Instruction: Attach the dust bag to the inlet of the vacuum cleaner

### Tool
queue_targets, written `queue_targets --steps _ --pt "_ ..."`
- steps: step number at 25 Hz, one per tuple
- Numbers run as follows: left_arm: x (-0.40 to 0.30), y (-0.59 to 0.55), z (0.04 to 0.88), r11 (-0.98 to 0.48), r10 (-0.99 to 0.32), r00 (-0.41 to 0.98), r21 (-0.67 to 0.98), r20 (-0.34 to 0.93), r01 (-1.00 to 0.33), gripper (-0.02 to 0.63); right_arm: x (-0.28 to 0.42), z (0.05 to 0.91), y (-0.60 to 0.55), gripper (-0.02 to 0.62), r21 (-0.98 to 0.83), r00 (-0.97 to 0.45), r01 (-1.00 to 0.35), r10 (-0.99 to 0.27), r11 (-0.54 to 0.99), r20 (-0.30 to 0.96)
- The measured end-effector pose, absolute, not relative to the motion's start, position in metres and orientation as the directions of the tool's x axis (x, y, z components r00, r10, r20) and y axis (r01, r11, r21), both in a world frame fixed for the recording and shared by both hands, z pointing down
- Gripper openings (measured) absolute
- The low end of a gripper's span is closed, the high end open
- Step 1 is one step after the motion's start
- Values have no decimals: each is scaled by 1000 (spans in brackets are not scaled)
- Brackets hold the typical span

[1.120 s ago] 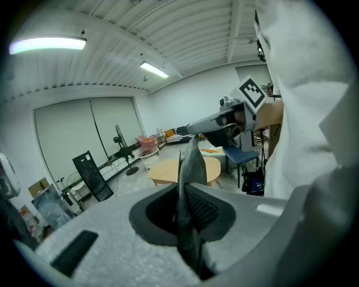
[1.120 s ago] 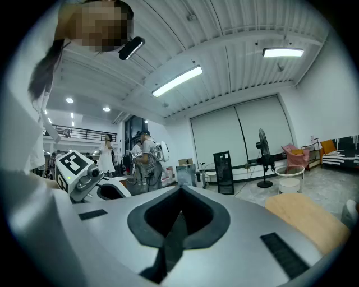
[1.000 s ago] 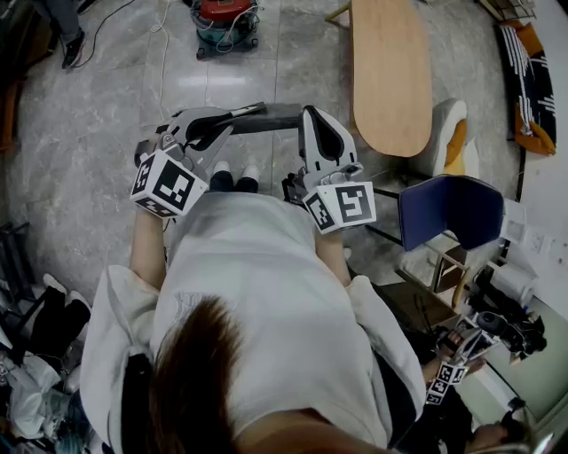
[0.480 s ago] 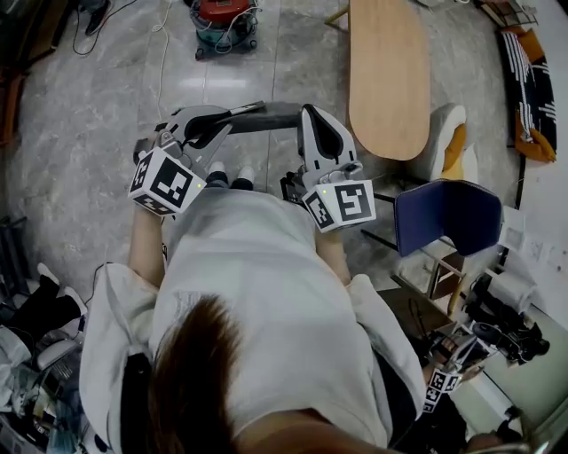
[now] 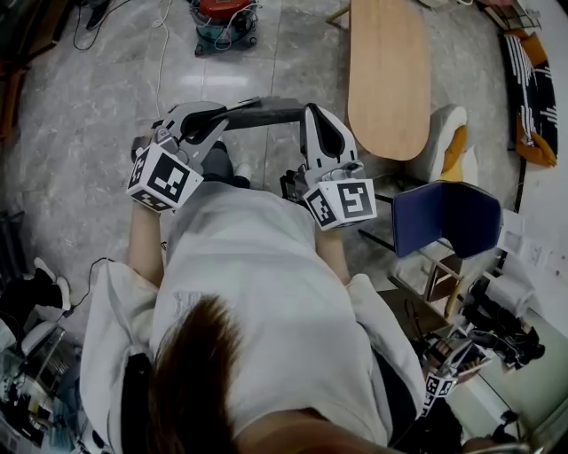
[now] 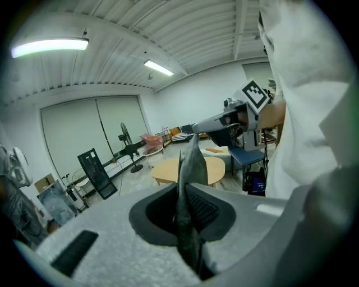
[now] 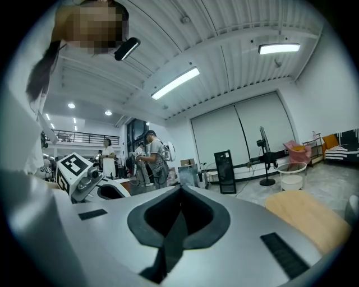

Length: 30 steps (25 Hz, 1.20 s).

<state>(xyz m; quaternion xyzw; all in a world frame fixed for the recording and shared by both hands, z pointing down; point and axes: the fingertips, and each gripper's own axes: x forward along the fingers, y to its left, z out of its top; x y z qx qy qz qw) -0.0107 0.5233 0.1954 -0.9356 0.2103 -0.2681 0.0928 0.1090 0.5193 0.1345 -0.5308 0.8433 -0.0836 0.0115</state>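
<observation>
In the head view, the left tongs and the right tongs are held out in front of the person, above the floor. A flat grey dust bag is stretched between them, one end at each. The red-topped vacuum cleaner is seen on the floor, well apart from the dust bag. An oval wooden desk and a blue chair are seen at the right.

In the left gripper view, the left tongs are clamped on the dust bag, which runs away to the tip of the right tongs.

In the right gripper view, the right tongs are pressed together, with a thin dark strip of the dust bag caught in the seam.
</observation>
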Motion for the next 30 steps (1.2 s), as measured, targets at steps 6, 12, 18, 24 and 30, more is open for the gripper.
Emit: queue_targets --steps 6,12,18,24,30 --pt "-17 502 203 -900 -433 766 -269 476 -342 38 101 141 496 2 -163 -445 -889 -890 428 93" --pt "-37 456 208 -909 -415 774 -246 478 -335 38 81 140 445 2 -169 -438 -892 -893 419 99" --pt "-63 401 209 -921 -387 782 -238 488 -307 38 50 125 384 2 -164 -423 -898 -902 407 79" --pt "-88 352 210 -921 -385 777 -256 497 -293 38 27 124 345 2 -166 -410 -904 -909 394 76" --pt "-101 320 214 -919 -392 773 -247 499 -307 38 22 129 320 2 -170 -401 -908 -911 382 95"
